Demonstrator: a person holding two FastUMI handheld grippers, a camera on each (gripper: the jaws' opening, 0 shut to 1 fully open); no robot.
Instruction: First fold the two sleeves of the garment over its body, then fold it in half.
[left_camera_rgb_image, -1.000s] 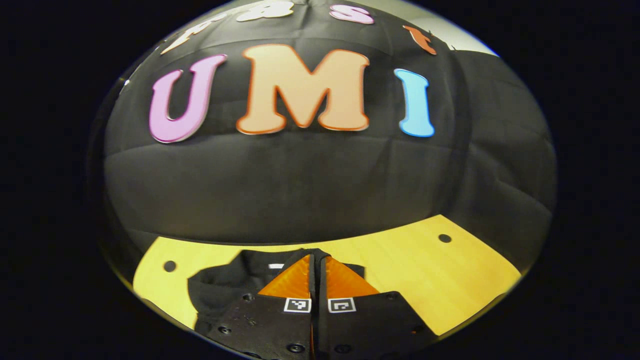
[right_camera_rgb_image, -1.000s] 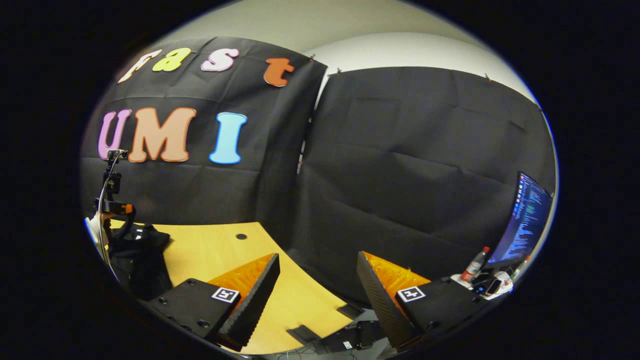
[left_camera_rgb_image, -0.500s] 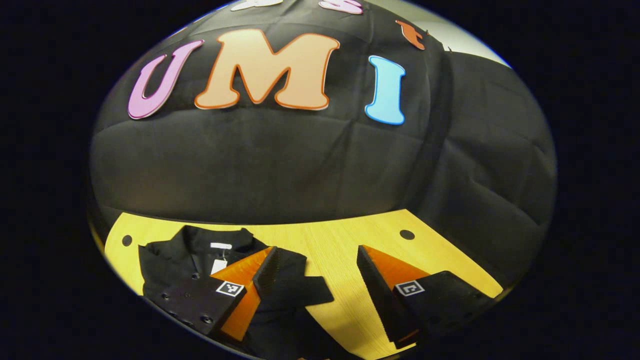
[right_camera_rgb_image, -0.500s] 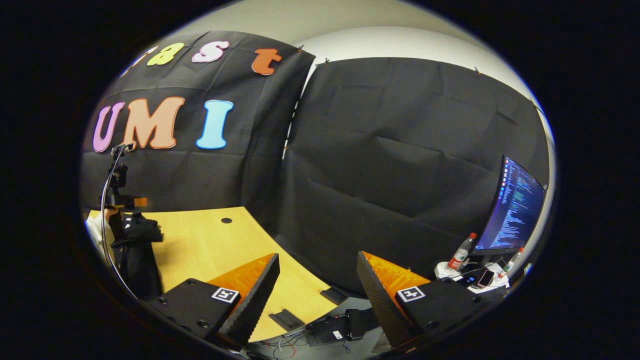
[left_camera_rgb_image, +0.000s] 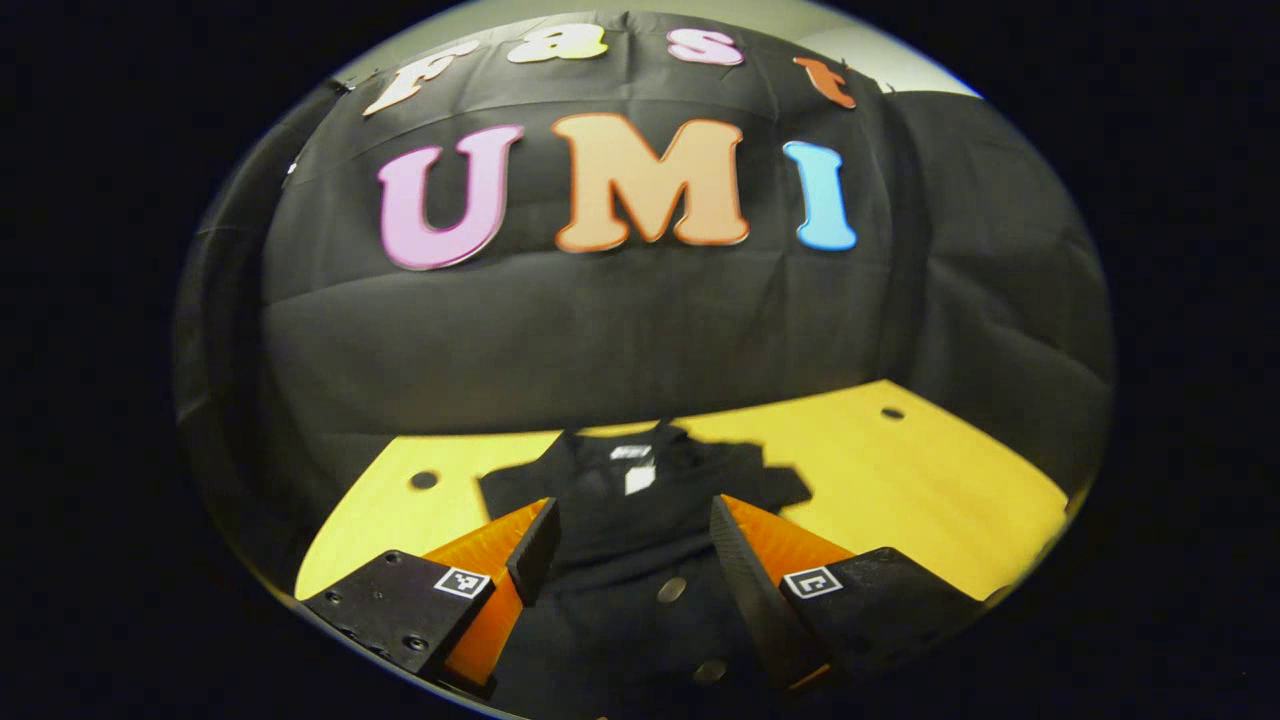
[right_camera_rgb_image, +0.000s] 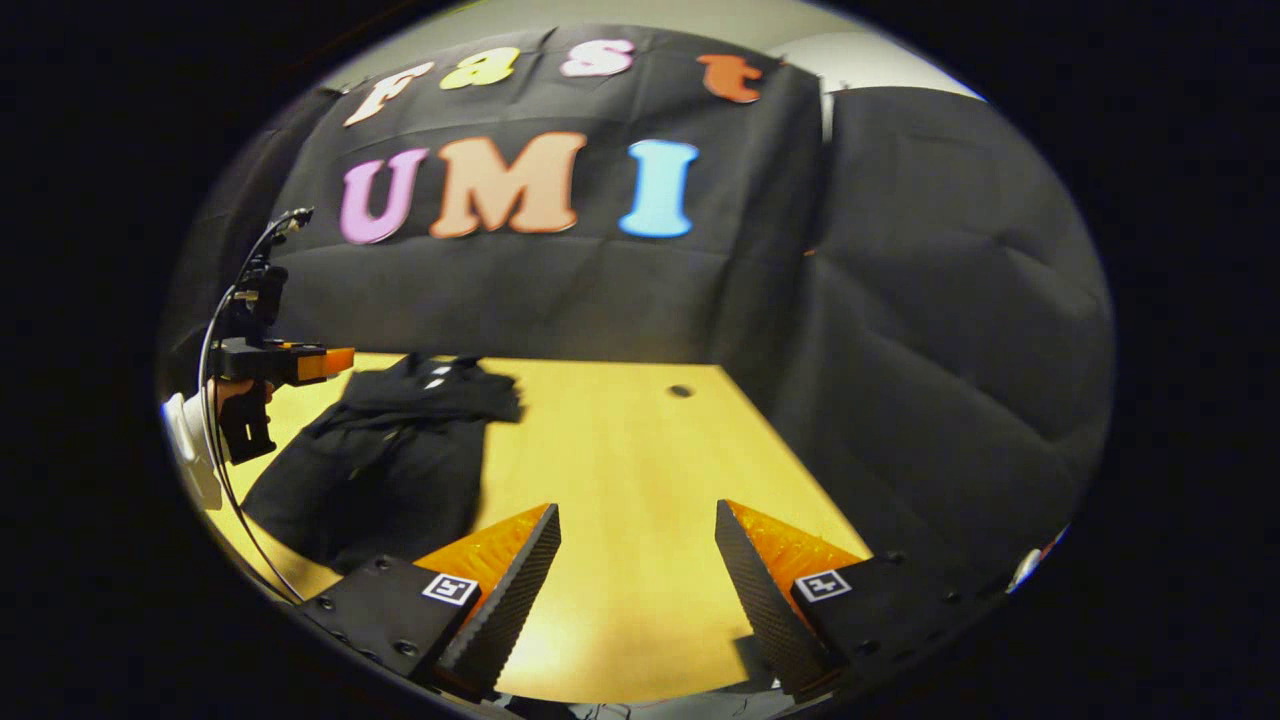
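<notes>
A black garment (left_camera_rgb_image: 640, 500) with a white neck label lies on the yellow wooden table (left_camera_rgb_image: 900, 490), collar toward the far wall. My left gripper (left_camera_rgb_image: 630, 525) hovers open over its body, one finger on each side of the chest, holding nothing. In the right gripper view the same garment (right_camera_rgb_image: 390, 450) lies crumpled at the left of the table (right_camera_rgb_image: 620, 470). The left gripper (right_camera_rgb_image: 335, 362), held by a hand, hangs above the garment's left side. My right gripper (right_camera_rgb_image: 637, 530) is open over bare wood, to the right of the garment.
The table has small round holes (left_camera_rgb_image: 892, 413) (left_camera_rgb_image: 424, 480) near its back corners, one of them (right_camera_rgb_image: 680, 391) beyond my right gripper. Black cloth walls close the booth behind and on the right. Bare wood stretches to the right of the garment.
The left gripper, shut a second ago, has opened and swung to centre over the garment. The right gripper has turned left, away from the monitor and bottles, to face the table.
</notes>
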